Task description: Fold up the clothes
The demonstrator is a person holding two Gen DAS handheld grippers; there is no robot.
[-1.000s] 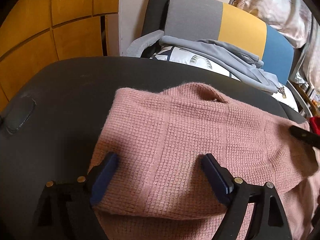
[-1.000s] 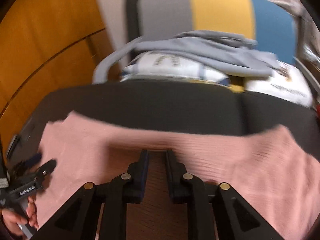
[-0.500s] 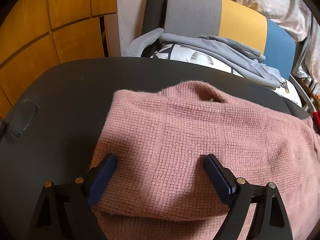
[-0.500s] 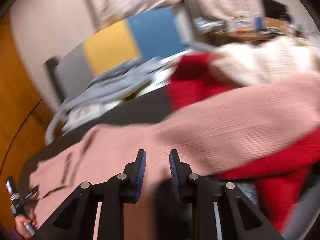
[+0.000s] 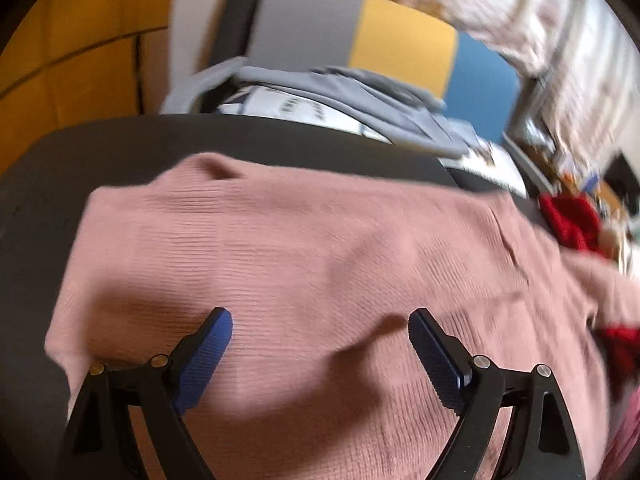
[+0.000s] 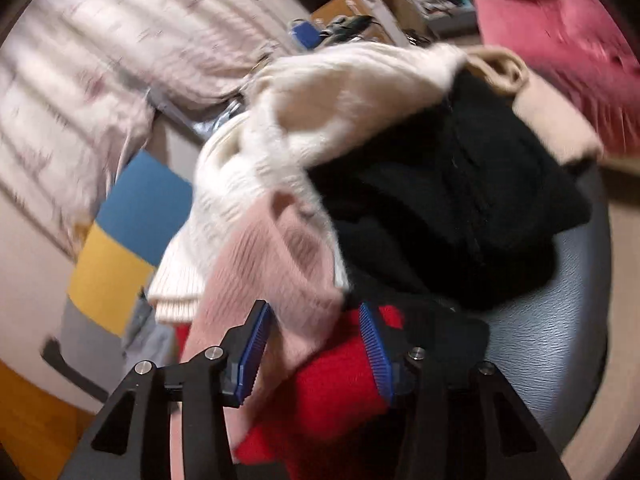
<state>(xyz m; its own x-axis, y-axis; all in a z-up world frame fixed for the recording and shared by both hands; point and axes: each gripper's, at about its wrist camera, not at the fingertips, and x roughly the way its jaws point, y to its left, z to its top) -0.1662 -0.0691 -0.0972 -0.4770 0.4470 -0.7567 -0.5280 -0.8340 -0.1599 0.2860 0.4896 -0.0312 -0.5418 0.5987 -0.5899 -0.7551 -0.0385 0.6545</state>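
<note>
Left-wrist view, left to right:
- Orange wall panels [image 5: 80, 40], far left
- Dark round table [image 5: 36, 248], bare along its left and far edge
- Pink knit sweater [image 5: 320, 260], spread flat over most of the table, collar at the far side, right part trailing off toward the right edge
- Left gripper [image 5: 320, 344], above the near part of the sweater, jaws spread wide, blue pads [image 5: 204, 356] clear of the fabric, nothing grasped
- Chair back [image 5: 380, 44] in grey, yellow and blue bands, beyond the table
- Grey hoodie [image 5: 360, 92], draped over a white printed cushion [image 5: 296, 110] on that chair
- Red garment [image 5: 572, 220], far right, just beside the sweater's edge

Right-wrist view, left to right:
- Pale curtain [image 6: 80, 60], upper left, blurred
- Same banded chair back [image 6: 120, 240], tilted in frame
- Cream knit sweater [image 6: 300, 120], top of a clothes heap
- Pink sweater sleeve [image 6: 280, 272], lying over the heap, its near part between the jaws
- Right gripper [image 6: 316, 340], jaws opening, pads not pressing on the sleeve
- Red garment [image 6: 332, 396], under the sleeve
- Black garment [image 6: 460, 208], right of the cream knit
- Grey seat [image 6: 560, 340], under the heap
- Pink-red fabric [image 6: 560, 28], far upper right
</note>
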